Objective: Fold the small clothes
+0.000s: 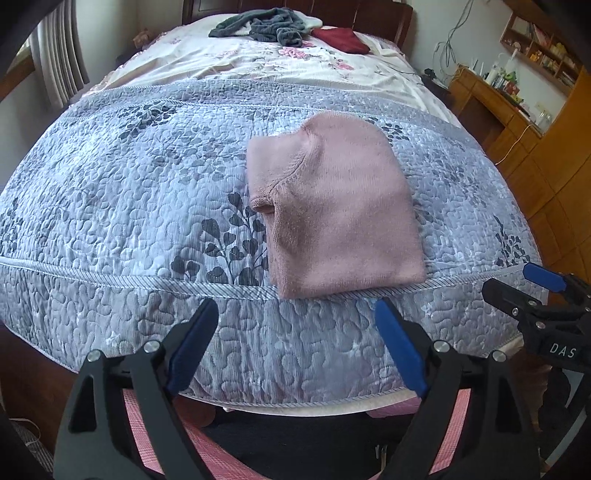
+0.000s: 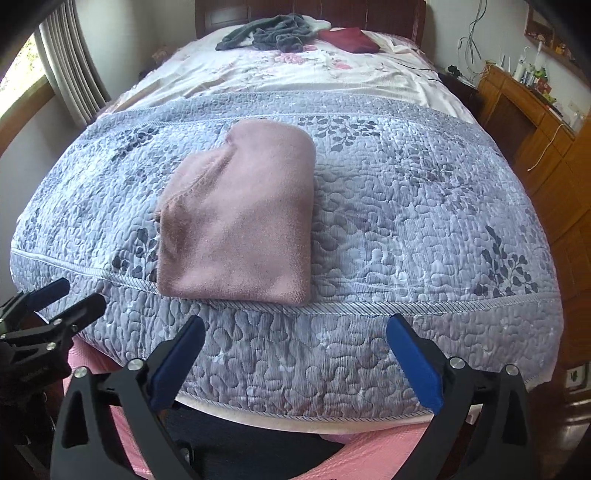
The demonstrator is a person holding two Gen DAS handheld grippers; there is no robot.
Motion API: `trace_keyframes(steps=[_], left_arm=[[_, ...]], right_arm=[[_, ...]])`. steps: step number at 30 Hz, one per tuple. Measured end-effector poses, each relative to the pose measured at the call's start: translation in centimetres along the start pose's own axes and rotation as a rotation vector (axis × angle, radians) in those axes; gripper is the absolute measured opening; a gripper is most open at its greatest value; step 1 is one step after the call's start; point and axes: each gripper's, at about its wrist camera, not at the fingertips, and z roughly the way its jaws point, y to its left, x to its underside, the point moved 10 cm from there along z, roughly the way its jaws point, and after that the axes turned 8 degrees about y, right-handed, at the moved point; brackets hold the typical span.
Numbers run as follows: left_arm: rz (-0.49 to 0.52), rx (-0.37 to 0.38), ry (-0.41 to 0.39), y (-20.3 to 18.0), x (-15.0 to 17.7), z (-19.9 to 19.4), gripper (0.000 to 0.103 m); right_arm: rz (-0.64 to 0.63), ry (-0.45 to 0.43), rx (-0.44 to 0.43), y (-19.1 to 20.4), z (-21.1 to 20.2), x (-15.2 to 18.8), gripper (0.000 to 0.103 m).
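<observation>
Because the pink sweater (image 1: 332, 206) lies folded right at the near edge of the bed (image 1: 122, 192), its front edge is just over the corded seam, and a small bump could make it slide off. The cover slopes down there, so a push from below or a careless pull might drag it to the floor. A pull on only one layer could also open the fold, because the cloth is soft and thick.

Both grippers are empty. The left gripper (image 1: 295, 339) has its blue pads (image 1: 192, 350) wide apart and hangs in front of the bed's near edge, below the sweater. The right gripper (image 2: 295, 354) is wide apart too, and it holds nothing. It sits a bit toward the right of the sweater. Neither one touches the cloth.

The bed has a puffy grey-blue quilt with dark leaf shapes, and it looks bumpy and soft, so things can sink or tip on it. Past the quilt is a white sheet with pink flowers (image 1: 280, 62). At the far edge, by the headboard, lie a heap of grey clothes (image 1: 266, 26) and a dark red cloth (image 1: 341, 38). I think they may be waiting to be folded. A wooden desk (image 1: 491, 107) with many small things stands by the right side of the bed, and a window with curtains (image 2: 70, 66) is on the left.
</observation>
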Motion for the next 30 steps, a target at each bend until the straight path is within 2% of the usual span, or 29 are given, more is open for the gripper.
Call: trace_keyframes(steps=[14,30], left_arm=[[0.013,-0.032,-0.014,-0.1,0.3,-1.5,0.087],[0.022,-0.036,-0.001,-0.7,0.3,-1.1,0.087]], right_arm=[[0.025,0.0,-0.012,0.2,-0.7,0.3,0.099],[0.033,0.01,-0.004,-0.1,-0.5,0.3,0.099]])
